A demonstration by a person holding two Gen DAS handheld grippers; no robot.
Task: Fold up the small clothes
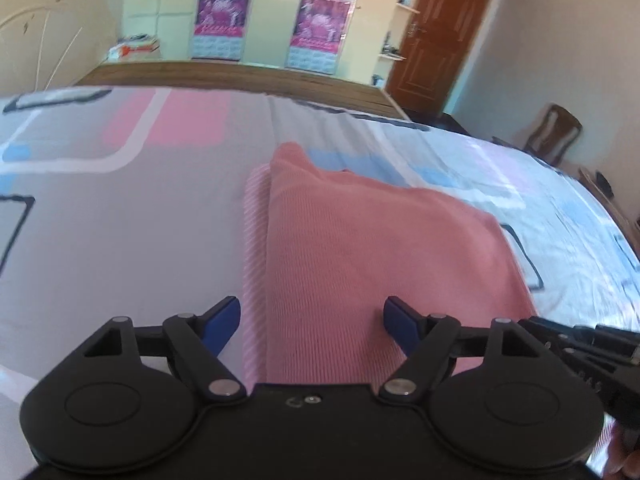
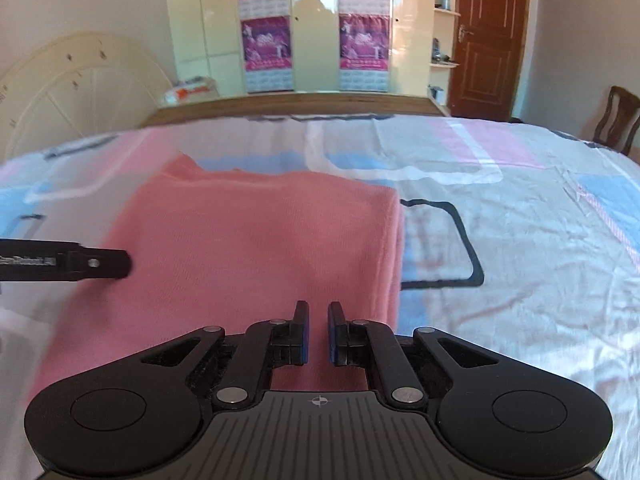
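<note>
left claw (image 1: 312, 320) standing released, nothing between blue pads | right claw (image 2: 318, 334) sitting clenched, gripping nothing | folded pink ribbed knit garment (image 1: 360, 248) lying at twelve o'clock on pastel patchwork bedsheet (image 1: 120, 208)

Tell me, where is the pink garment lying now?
The pink garment lies flat on the patterned bedsheet, centre-left in the right wrist view, straight ahead of both grippers; a black outlined rectangle in the sheet's pattern borders its right edge.

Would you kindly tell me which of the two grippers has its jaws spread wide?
The left gripper, over the folded pink ribbed cloth; its blue pads stand far apart, while the right gripper is nearly closed.
</note>
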